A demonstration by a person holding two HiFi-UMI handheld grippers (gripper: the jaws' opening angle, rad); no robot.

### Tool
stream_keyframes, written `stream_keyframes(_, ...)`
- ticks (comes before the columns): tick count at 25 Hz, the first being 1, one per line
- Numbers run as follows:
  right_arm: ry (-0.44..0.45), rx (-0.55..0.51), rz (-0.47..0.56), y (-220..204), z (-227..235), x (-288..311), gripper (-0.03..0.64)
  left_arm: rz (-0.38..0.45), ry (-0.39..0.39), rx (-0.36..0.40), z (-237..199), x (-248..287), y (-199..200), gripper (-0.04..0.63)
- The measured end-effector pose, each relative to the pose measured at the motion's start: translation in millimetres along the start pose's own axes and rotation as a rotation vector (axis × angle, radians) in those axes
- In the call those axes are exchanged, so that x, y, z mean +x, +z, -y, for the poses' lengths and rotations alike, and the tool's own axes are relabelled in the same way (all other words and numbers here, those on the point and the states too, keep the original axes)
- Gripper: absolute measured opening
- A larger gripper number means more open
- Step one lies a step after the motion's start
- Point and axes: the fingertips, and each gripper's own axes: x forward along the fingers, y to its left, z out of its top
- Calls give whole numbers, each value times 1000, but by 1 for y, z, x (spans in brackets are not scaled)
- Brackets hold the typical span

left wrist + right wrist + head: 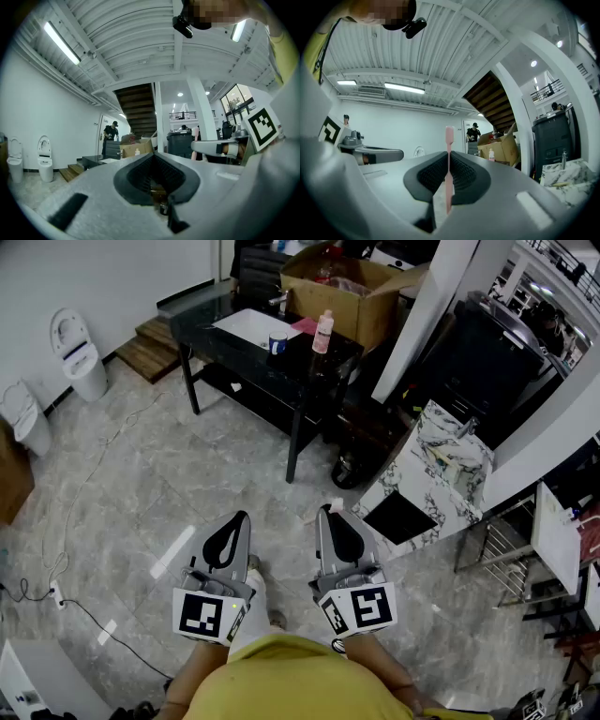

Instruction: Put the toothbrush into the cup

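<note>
Pink toothbrush (449,136), one, clamped in right gripper (448,161), left gripper (153,157) closed, empty, one blue cup (277,341)

A bare commercial hall, seemingly a bathroom-fittings showroom or storeroom: loose toilets (80,357) by the far-left wall, a marble-topped washstand (450,465) at right, an open cardboard box (375,320) on a black table (202,317), ceiling tube lights (61,43), a far staircase (136,110)
</note>
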Motion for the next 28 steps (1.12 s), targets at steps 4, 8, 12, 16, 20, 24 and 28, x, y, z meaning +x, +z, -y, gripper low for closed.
stream_keyframes(4, 10, 3, 16, -8, 11, 32, 25, -2, 0, -4, -19, 29, -15, -3)
stream_keyframes(8, 12, -10, 14, -16, 29, 74, 25, -3, -6, -11, -43, 68, -22, -3)
stream_keyframes(12, 10, -35, 12, -16, 46, 134, 25, 18, -9, -8, -82, 118, -16, -3)
stream_keyframes(16, -5, -22, 25, -12, 63, 199, 25, 8, -23, 7, -127, 170, -8, -3)
stream_keyframes(20, -24, -30, 34, -10, 81, 262, 25, -17, -39, 7, -171, 223, -8, -3)
stream_keyframes(24, -52, -30, 31, -20, 95, 310, 25, 7, -73, 5, -201, 266, -12, -3)
stream_keyframes(28, -76, -22, 27, -27, 106, 346, 25, -54, -101, 7, -224, 297, -22, -3)
